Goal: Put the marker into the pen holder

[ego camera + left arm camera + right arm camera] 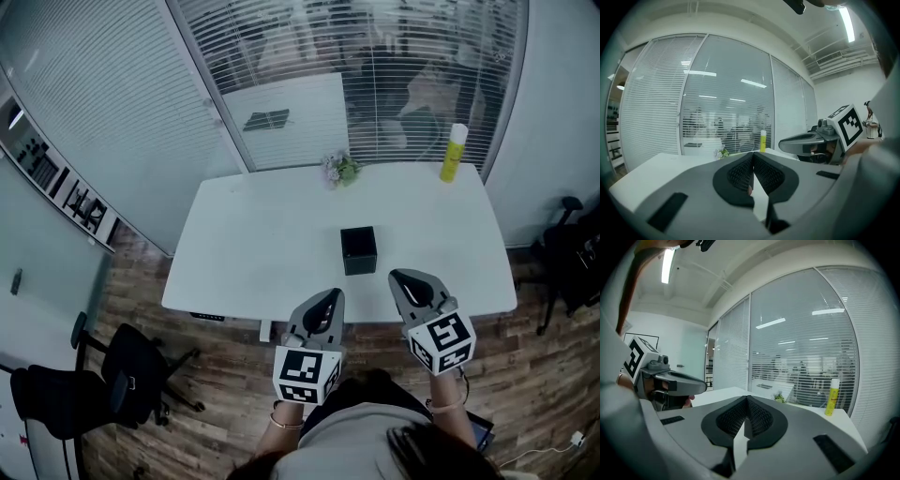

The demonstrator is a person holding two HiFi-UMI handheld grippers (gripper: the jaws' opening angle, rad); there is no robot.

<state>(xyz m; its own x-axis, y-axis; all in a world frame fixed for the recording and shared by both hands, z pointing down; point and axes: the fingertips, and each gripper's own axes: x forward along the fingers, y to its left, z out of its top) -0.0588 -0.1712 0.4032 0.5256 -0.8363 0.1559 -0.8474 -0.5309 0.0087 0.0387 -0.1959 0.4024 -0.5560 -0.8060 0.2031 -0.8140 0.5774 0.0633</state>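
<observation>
The left tongs (332, 294) and the right tongs (399, 276) hover side by side low in the centre of the head view, just off the near edge of the white surface (253, 253) and close to the person's body. This looks like a rest or ready pose, not a reach. In the left gripper view the left tongs (753, 154) have their ribbed pads pressed together at the tips, and only a sliver of the surface shows through the gap below them. In the right gripper view the right tongs (747, 397) are closed the same way, with nothing clamped that can be made out. No marker shows in any view, neither on the surface nor between the pads, so I cannot say where it lies. The black pen holder (358, 250) stands upright just above the tongs in the head view, between them and a little nearer the right pair, probably so either hand can reach it easily. A sprig of flowers (340, 169) and a yellow bottle (454, 153) stand well apart from it along the far edge, out of the way.
</observation>
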